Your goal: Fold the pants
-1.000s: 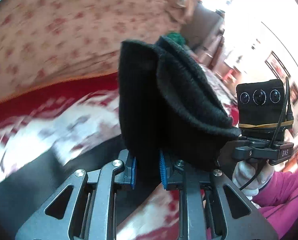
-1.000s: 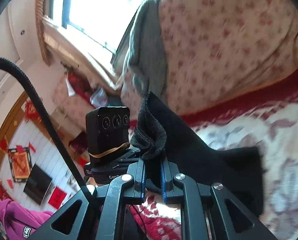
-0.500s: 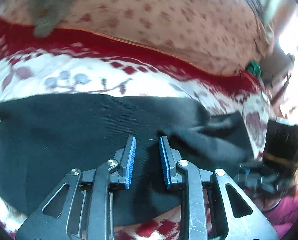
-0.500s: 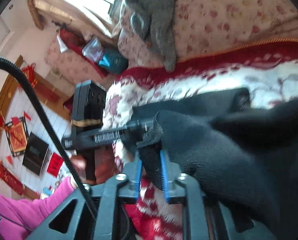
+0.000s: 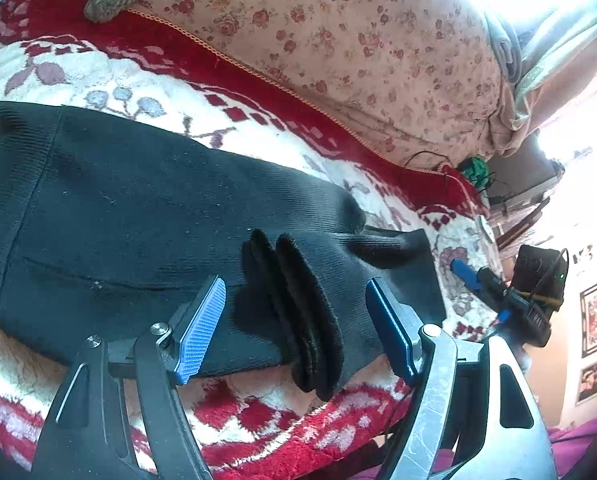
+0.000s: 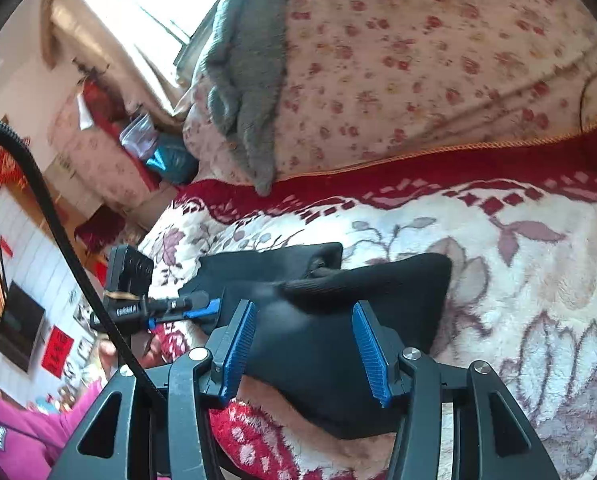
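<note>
Both sets of tongs gape wide, holding nothing: the left gripper [image 5: 294, 320] straddles the cuffs, the right gripper [image 6: 302, 344] hovers over the fold. The black ribbed knit pants [image 5: 138, 216] lie folded on the red-and-cream fleece blanket [image 5: 258, 420]. Risk: the springy, raised cuffs could flop open, or a blue pad snag the knit.

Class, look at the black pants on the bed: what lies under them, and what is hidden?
The black pants lie on a fleecy red-and-white flowered blanket, which shows all around their edges. The blanket's pattern directly beneath the pants is covered.
</note>
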Motion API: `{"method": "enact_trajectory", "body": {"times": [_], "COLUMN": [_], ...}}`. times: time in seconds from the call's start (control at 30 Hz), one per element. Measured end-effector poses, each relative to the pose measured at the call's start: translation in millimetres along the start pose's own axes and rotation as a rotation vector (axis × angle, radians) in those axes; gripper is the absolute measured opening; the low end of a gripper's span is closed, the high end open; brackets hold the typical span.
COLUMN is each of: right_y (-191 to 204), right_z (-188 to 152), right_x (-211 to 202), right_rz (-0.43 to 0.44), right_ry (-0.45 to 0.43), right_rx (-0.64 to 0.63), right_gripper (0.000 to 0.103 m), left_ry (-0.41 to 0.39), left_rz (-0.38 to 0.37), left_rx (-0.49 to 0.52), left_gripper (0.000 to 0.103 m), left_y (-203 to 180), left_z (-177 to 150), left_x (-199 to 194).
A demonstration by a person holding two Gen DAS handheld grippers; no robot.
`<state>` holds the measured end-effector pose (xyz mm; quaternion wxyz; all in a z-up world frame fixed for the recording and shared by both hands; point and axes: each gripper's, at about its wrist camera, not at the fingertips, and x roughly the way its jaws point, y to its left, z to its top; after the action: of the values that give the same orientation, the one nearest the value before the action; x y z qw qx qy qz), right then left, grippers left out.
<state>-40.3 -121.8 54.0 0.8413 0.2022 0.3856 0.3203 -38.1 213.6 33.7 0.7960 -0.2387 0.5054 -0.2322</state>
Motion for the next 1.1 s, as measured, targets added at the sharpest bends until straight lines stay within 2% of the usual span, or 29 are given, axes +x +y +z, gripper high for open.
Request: {"method": "enact_trajectory", "body": {"times": [0.2,0.43,0.5,0.6,0.67,0.73,0.77,0.8,0.87,0.9,0.93,1.03,1.1], "right_y": [-6,-14,-18,-19,-18,-21,-24,-27,-38,-42,-48,-63,-67], "right_z": [1,-4,-2,4,12,18,20,20,14,12,9,3,1], "right_x": [11,12,9,11,17,24,24,23,16,15,13,16,11], "right_rz": [0.045,-0.035,-0.039,-0.054,-0.068,-0.108,-0.133,-0.142,-0.156,-0.162,-0.165,-0.184,-0.160], "right_ry": [0.017,0.014,0.003,0.013,0.033,0.068,0.070,0.063,0.032,0.022,0.018,0.059,0.035], "right_rx": [0.053,0.052,0.056,0.026,-0.031,-0.048,-0.041,-0.033,0.012,0.031,0.055,0.114,0.134], "right_gripper": [0.049,0.049,0.049,0.049,0.053,0.053,0.053,0.053,0.053,0.057,0.061,0.062,0.063], "left_ry": [0.025,0.001,-0.005,-0.011,0.010,0.041,0.050,0.057,0.069,0.078,0.086,0.094,0.091], "left_rz": [-0.006,0.124,0.133,0.152,0.123,0.108,0.114,0.120,0.106,0.081,0.067,0.061,0.064], "left_rx": [-0.036,0.066,0.087,0.152,0.205,0.261,0.287,0.313,0.331,0.320,0.310,0.302,0.329], "left_gripper": [0.073,0.075,0.086,0.086,0.085,0.076,0.066,0.055,0.044,0.039,0.036,0.030,0.027], "left_y": [1,-22,-26,-39,-48,-58,-61,-64,-65,-63,-62,-65,-73], "left_z": [-3,-7,-8,-11,-13,-17,-19,-20,-20,-18,-15,-8,-6], "left_x": [12,34,40,48,54,61,64,67,69,70,72,74,74]}}
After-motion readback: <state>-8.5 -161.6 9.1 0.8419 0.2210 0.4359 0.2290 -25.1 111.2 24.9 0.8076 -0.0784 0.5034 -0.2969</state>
